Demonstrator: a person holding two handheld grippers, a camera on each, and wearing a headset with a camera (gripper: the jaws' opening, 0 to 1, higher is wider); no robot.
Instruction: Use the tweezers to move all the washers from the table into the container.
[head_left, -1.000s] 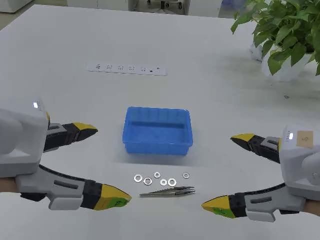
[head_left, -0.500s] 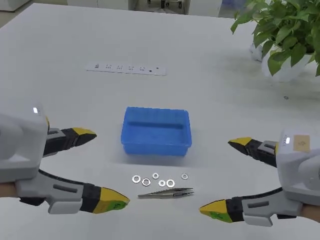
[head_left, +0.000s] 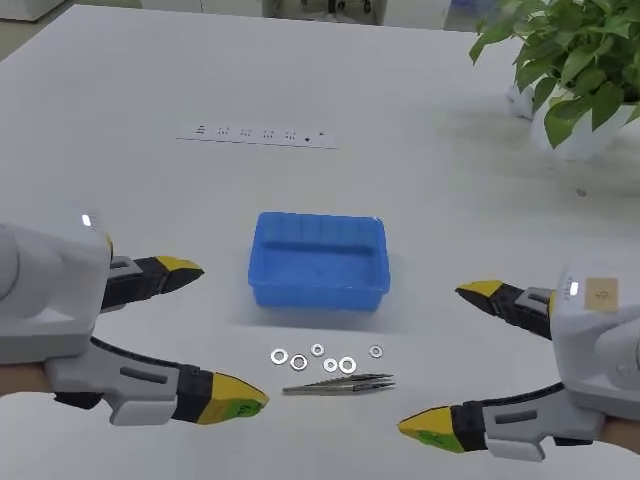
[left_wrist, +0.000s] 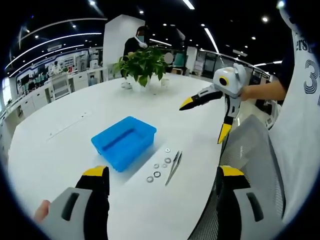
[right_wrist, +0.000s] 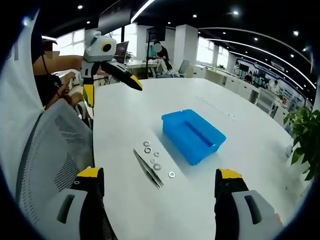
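Six washers (head_left: 330, 365) lie loose on the worktop (head_left: 150, 80), lower centre of the head view, just below the blue container (head_left: 318, 295), which looks empty. Tweezers (head_left: 340, 384) lie flat just below the washers, untouched. Step in hand, by my reading: the approach, with nothing picked up yet. Left hand-held gripper (head_left: 232, 335) and right hand-held gripper (head_left: 431, 359) flank the washers, both with jaws spread wide and holding nothing. The next move calls for one gripper to come in low and close squarely on the thin tweezers. The head view gives a power strip (head_left: 258, 134) and a plant (head_left: 570, 60) along the top. The right gripper view adds a mesh chair (right_wrist: 45, 150) at left.
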